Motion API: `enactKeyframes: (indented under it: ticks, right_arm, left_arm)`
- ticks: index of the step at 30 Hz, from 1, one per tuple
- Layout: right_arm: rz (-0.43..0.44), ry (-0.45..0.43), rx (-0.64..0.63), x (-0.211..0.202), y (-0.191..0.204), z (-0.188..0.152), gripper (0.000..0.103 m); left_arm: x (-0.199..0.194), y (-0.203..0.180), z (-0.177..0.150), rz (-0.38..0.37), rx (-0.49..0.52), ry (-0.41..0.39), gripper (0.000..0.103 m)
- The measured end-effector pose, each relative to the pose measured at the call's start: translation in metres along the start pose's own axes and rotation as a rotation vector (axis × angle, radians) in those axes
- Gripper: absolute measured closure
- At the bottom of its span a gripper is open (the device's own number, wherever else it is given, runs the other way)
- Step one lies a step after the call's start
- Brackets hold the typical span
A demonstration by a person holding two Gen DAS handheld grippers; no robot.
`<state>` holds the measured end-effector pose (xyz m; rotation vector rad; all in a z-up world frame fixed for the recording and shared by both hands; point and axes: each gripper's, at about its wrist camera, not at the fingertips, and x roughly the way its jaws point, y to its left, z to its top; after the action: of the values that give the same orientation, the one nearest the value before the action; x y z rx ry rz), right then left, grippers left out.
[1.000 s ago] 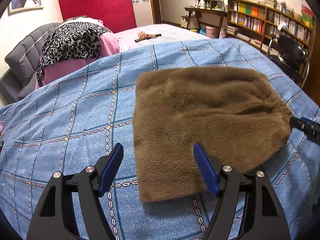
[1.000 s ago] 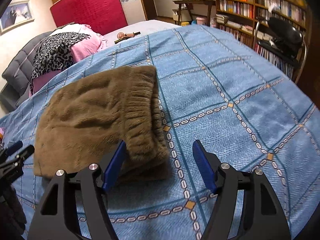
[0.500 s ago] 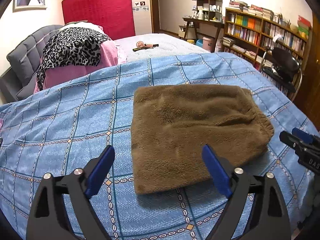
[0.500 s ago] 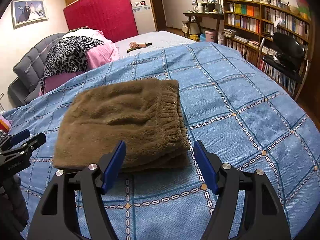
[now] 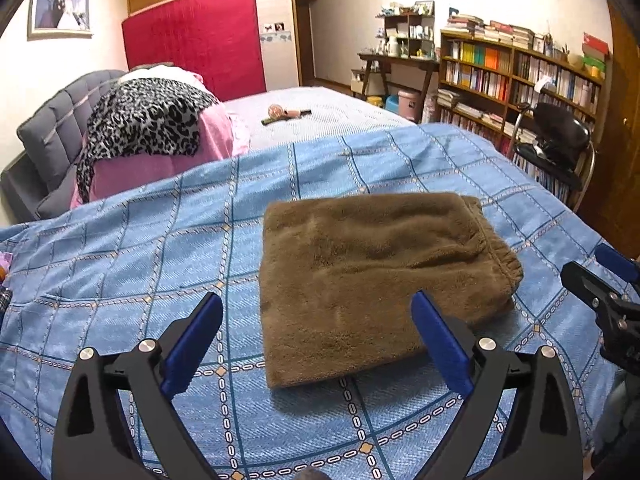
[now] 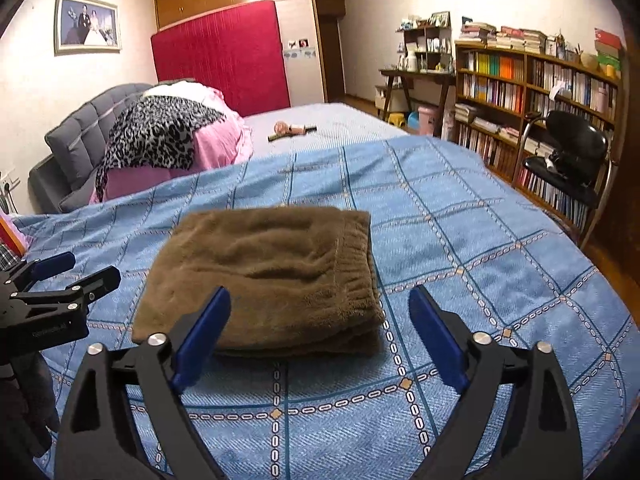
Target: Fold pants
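Observation:
The brown fleece pants (image 5: 372, 276) lie folded in a thick square on the blue checked bedspread (image 5: 140, 248), waistband at the right edge. They also show in the right wrist view (image 6: 272, 276). My left gripper (image 5: 316, 336) is open and empty, held above the near edge of the pants. My right gripper (image 6: 320, 328) is open and empty, above the pants' near right corner. The right gripper shows at the right edge of the left wrist view (image 5: 604, 280); the left gripper shows at the left of the right wrist view (image 6: 60, 276).
A pink bundle with a leopard-print cloth (image 5: 148, 128) sits against a grey headboard at the far left. A hairbrush (image 5: 286, 114) lies on the far bed. A black chair (image 6: 572, 152) and bookshelves (image 6: 536, 88) stand to the right of the bed.
Both grippers have pulled back and risen away from the folded pants, staying open. The pants lie still on the bedspread.

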<state>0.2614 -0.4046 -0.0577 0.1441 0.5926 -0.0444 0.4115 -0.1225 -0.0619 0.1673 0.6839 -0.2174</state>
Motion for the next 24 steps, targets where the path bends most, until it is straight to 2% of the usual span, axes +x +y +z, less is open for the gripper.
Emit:
enactKeyframes:
  ticks: [6, 13, 24]
  right_arm:
    - [-0.007, -0.071, -0.04, -0.021, 0.013, 0.0, 0.003]
    - [0.008, -0.044, -0.036, -0.02, 0.021, -0.006, 0.003]
    - [0.012, -0.045, -0.04, -0.025, 0.027, -0.01, 0.003]
  left_arm:
    - [-0.011, 0.001, 0.003, 0.014, -0.017, -0.006, 0.009]
    - [-0.013, -0.003, -0.001, -0.056, -0.031, 0.022, 0.005]
    - [-0.018, -0.004, -0.006, 0.001, -0.007, 0.013, 0.005]
